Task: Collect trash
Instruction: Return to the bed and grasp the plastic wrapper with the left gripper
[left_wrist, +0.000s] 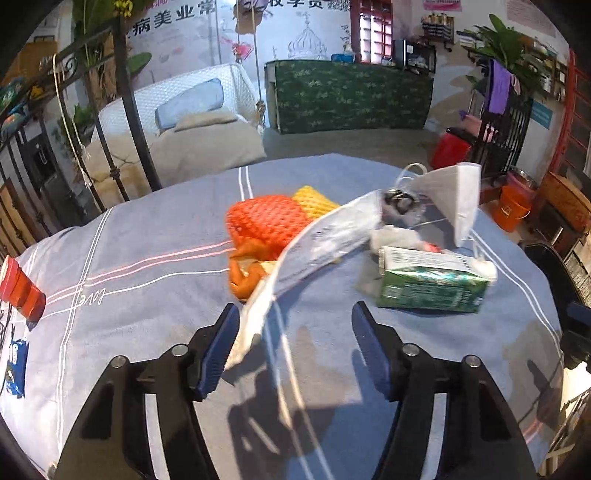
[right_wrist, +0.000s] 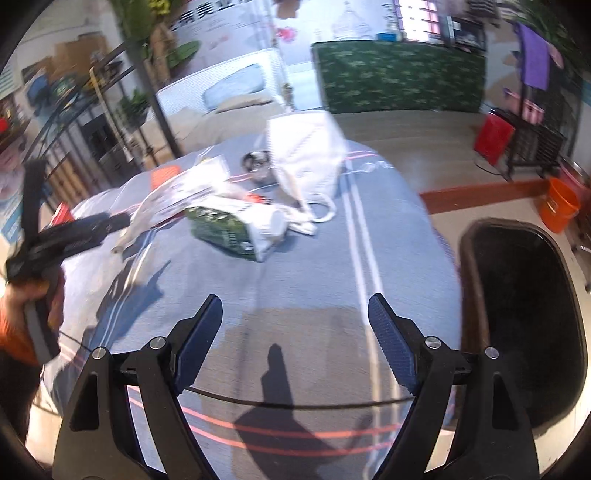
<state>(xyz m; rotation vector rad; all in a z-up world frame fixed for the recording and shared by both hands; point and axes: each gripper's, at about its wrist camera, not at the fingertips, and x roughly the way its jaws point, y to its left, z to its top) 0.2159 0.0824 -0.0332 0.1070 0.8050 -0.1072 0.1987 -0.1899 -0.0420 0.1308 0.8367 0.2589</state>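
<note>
Both grippers spread wide, empty: left gripper just short of plastic wrapper, wrapper's tail between its fingers; right gripper well short of green carton.

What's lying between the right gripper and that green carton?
Nothing but bare blue tablecloth and shadows between the right gripper and the green carton, as the right wrist view shows.

Bright daylight throws hard gripper shadows on the counter. The right view is motion-blurred; the left is sharper. Fisheye bending and dark corners frame both views.
</note>
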